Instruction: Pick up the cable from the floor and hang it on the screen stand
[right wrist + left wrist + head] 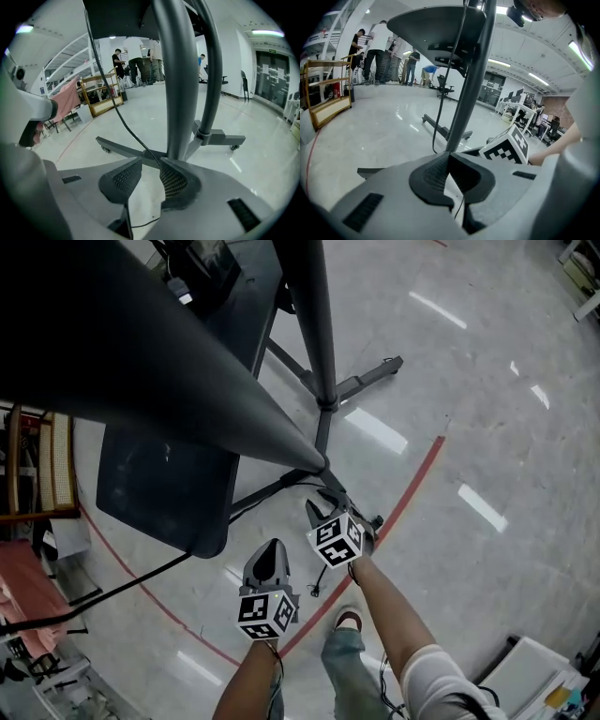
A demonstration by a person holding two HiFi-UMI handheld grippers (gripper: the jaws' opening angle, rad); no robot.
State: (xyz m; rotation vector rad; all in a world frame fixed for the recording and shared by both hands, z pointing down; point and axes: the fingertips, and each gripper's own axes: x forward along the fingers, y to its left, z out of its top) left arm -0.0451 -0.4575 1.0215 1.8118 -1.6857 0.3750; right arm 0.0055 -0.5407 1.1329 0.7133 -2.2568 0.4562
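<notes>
Right tool (149, 164) wide, empty: back off straight, avoid snagging cable (117, 112) beside stand pole (176, 93). Left tool (449, 155) narrow, tips together.

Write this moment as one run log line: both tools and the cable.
left tool: shut | right tool: open, empty | cable: hangs beside stand pole, ungripped

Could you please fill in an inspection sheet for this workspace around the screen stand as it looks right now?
Surface: glossy grey floor, crossed by a red line.
Job's things: screen stand upright on its wheeled base; black cable hangs down beside its pole.
Clutter: wooden rack off to one side.
Grippers: left gripper jaws together at the tips; right gripper jaws apart by the pole, not pressing the cable.
Cables: a cable stretch lies on the floor beside the screen.
Surroundings: people standing far off.
</notes>
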